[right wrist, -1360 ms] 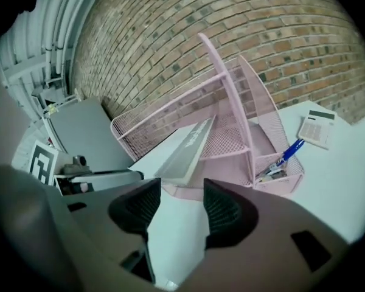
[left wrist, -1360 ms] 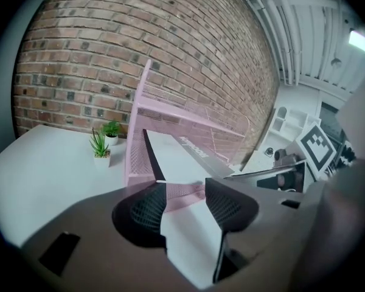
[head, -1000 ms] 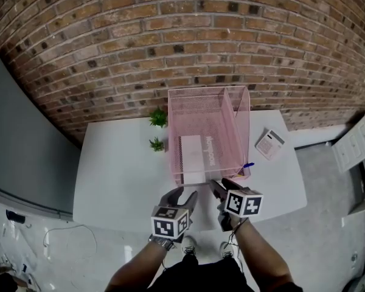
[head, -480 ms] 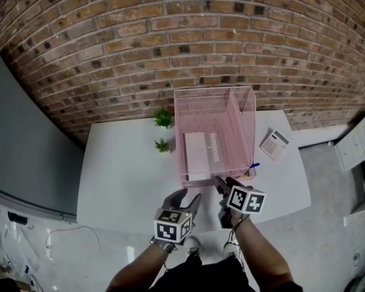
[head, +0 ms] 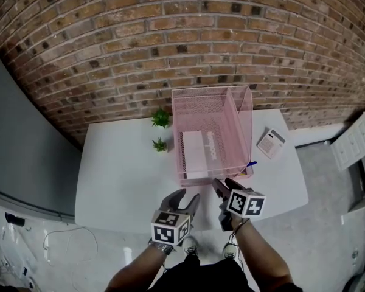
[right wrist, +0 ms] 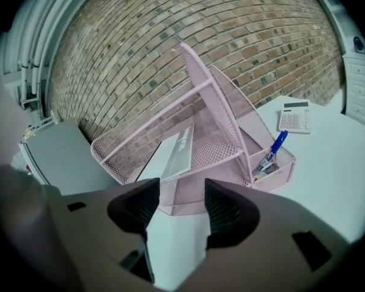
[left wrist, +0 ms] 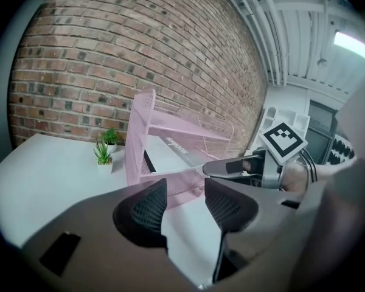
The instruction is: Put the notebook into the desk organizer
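A pink mesh desk organizer (head: pixel 198 102) stands on the white table (head: pixel 121 175) against the brick wall. The white notebook (head: pixel 193 154) lies slanted inside its wide compartment, also visible in the right gripper view (right wrist: pixel 170 154) and the left gripper view (left wrist: pixel 170 151). My left gripper (head: pixel 185 196) hovers over the table's near edge just in front of the organizer, open and empty (left wrist: pixel 185 202). My right gripper (head: pixel 224 184) is beside it at the organizer's front right corner, also open with nothing between its pads (right wrist: pixel 182 202).
A calculator (head: pixel 270 143) lies right of the organizer. Two small potted plants (head: pixel 160 118) (head: pixel 160 144) stand at its left. A blue pen (right wrist: pixel 275 148) sticks out of the small front compartment. A white cabinet (head: pixel 353 142) is at the far right.
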A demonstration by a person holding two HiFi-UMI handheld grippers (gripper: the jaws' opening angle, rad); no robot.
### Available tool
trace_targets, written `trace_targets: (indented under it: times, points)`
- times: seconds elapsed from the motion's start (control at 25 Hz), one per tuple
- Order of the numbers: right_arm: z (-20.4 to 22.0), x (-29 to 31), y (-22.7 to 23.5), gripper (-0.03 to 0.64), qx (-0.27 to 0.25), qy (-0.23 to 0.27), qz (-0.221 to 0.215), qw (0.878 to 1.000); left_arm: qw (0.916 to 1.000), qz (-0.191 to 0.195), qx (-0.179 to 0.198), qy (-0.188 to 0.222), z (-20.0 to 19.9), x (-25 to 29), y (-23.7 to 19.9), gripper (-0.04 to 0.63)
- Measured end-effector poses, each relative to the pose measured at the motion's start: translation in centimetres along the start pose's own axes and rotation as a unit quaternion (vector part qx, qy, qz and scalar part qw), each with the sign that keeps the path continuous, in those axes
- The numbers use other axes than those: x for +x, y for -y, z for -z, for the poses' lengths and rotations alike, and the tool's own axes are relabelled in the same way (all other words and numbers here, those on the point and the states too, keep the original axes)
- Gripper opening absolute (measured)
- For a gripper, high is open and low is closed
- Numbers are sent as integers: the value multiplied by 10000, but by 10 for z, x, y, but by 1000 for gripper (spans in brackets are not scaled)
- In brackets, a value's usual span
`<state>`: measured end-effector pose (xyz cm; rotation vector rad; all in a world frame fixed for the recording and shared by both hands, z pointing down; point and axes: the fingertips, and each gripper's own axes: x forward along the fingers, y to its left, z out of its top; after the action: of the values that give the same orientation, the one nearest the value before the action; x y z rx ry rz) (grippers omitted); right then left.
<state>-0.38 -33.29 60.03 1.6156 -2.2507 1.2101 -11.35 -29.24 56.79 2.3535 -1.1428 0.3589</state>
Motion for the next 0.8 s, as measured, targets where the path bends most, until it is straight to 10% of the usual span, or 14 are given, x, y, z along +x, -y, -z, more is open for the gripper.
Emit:
trace_targets:
  times: [0.16,0.36,0.8]
  points:
    - [-11,-24,-22,210,-482,272,-445,9975,9999,-116,26,125,-4,-10,6,157]
    - [-35,-68,-53,3,-1251,893,-1157,9813,9982,-438,109,404,-14,-29,23,27]
    - [-32,-191,-61,3,-2167,1010,-2200,9457,9898,-1097,156,896,-13,-82,126,6]
